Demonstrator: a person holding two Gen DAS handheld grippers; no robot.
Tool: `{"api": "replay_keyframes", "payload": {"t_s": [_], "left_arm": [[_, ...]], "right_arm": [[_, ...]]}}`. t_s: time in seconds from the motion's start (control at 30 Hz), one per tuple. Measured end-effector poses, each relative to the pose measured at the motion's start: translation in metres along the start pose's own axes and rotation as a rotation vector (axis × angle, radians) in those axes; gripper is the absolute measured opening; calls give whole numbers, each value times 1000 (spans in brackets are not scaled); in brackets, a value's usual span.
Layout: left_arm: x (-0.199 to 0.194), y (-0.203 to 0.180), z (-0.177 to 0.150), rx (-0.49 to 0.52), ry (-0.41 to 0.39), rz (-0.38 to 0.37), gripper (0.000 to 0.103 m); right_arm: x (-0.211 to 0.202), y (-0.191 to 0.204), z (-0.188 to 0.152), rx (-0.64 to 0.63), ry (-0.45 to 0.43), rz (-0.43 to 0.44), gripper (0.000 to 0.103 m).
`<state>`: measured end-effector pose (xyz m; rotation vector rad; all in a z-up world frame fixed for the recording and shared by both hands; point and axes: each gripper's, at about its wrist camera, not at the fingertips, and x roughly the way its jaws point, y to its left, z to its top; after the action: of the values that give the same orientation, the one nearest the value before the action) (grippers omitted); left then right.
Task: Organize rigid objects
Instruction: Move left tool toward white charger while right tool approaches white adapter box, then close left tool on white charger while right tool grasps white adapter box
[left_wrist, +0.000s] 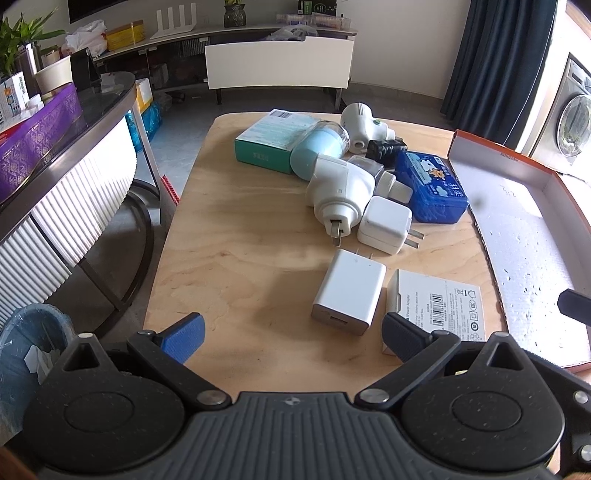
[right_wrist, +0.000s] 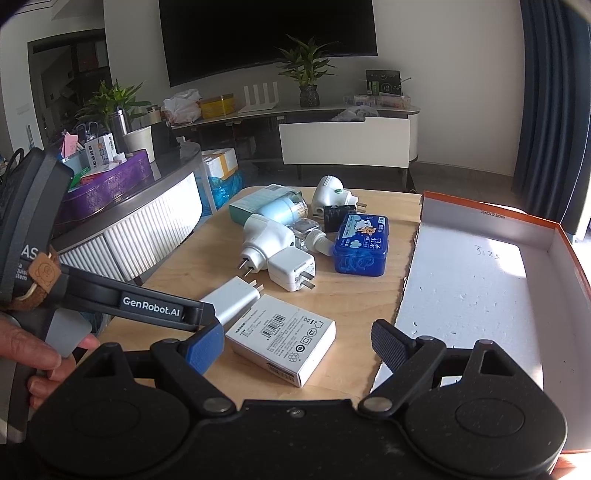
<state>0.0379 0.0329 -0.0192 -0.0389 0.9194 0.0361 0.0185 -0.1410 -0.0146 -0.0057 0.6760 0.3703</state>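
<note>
"GenRobot.AI" lettering on left gripper (right_wrist: 207, 314)

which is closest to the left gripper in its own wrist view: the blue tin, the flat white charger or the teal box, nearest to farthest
Measured from the left gripper, jaws open:
1. Flat white charger, just ahead, slightly right of centre.
2. Blue tin, further up on the right, beside the orange-rimmed box.
3. Teal box, at the far end of the table, behind the pile.

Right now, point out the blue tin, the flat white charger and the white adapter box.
Blue tin (right_wrist: 360, 245), right wrist view, printed lid.
Flat white charger (left_wrist: 349, 286), left wrist view, top face.
White adapter box (right_wrist: 284, 338), right wrist view, labelled top.
</note>
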Motion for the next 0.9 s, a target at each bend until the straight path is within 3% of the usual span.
{"api": "replay_keyframes", "payload": {"t_s": [0.47,0.57,0.67,0.73,0.9], "left_arm": [[31,-5,12,90,19,-50,103],[42,-9,15,120,27,-61,94],[48,-11,14,142,4,-76,92],[47,-11,14,163,-23,-90,84],[41,-13,11,203,-79,-127,41]], "right_arm": [[4,-5,-2,18,7,-11,102],[5,-7,-3,22,13,-14,102],[6,-7,-3,11,17,-19,102],[7,-6,-3,0,19,-18,102],[19,-3,1,-120,60,52,102]]}}
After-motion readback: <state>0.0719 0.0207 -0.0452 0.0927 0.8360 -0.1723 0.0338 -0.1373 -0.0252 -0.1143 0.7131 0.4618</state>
